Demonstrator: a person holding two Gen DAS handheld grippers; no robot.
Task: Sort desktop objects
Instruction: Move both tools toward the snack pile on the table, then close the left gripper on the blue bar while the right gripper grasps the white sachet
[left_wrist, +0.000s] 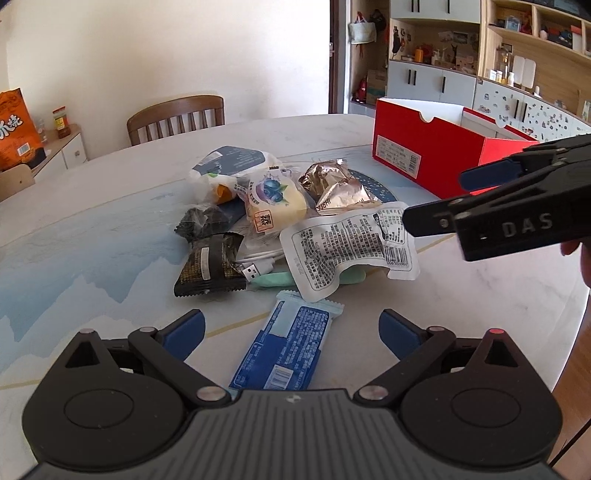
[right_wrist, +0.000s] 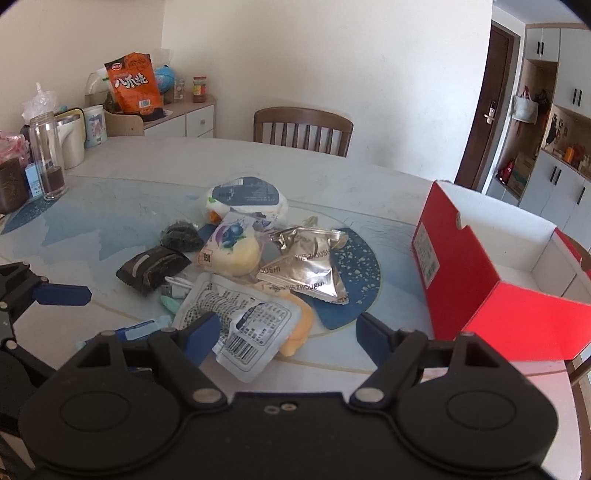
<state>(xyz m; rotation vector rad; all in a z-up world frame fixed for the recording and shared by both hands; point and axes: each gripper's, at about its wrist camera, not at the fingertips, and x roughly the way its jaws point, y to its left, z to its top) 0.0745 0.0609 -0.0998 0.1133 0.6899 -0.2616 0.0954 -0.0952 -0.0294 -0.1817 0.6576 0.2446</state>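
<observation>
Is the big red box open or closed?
Open. The red box has no lid on top, and the right wrist view looks straight down onto its white inner walls. The part of the inside that shows looks empty.

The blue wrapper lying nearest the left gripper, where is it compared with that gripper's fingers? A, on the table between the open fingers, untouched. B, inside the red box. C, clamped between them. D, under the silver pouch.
A: the blue wrapper lies flat on the table in the gap of the open left gripper, touching neither finger.
</observation>
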